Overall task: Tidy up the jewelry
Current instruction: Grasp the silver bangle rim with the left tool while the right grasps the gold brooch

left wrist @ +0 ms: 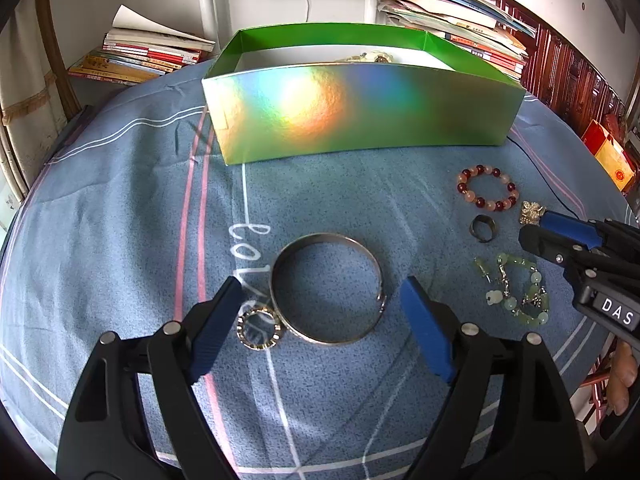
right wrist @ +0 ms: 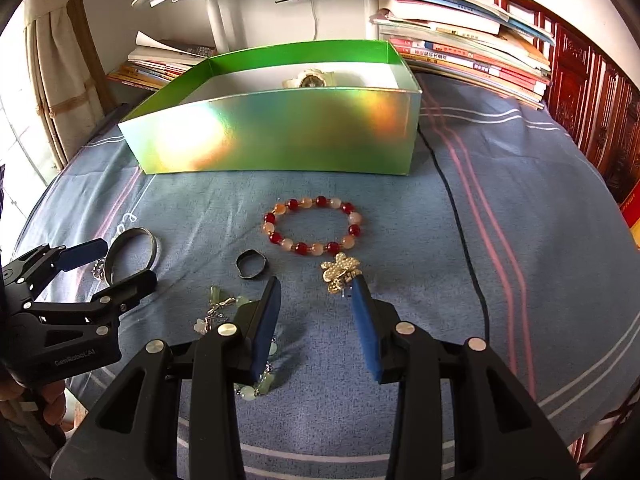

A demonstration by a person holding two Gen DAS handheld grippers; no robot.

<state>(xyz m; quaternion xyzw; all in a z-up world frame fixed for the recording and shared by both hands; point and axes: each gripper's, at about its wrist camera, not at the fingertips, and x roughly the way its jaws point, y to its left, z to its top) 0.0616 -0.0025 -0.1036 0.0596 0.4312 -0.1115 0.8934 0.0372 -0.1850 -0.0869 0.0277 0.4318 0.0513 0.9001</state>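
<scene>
A shiny green box stands open at the back of the blue cloth, with a pale watch inside. My left gripper is open, its fingers on either side of a silver bangle; a small beaded ring lies by the left finger. My right gripper is open above the cloth, its right fingertip touching a gold brooch. A red and peach bead bracelet, a dark ring and a green jade bracelet lie nearby.
Stacks of books lie behind the box on the right, more books on the left. A black cable runs across the cloth right of the box. Carved wooden furniture stands at the far right.
</scene>
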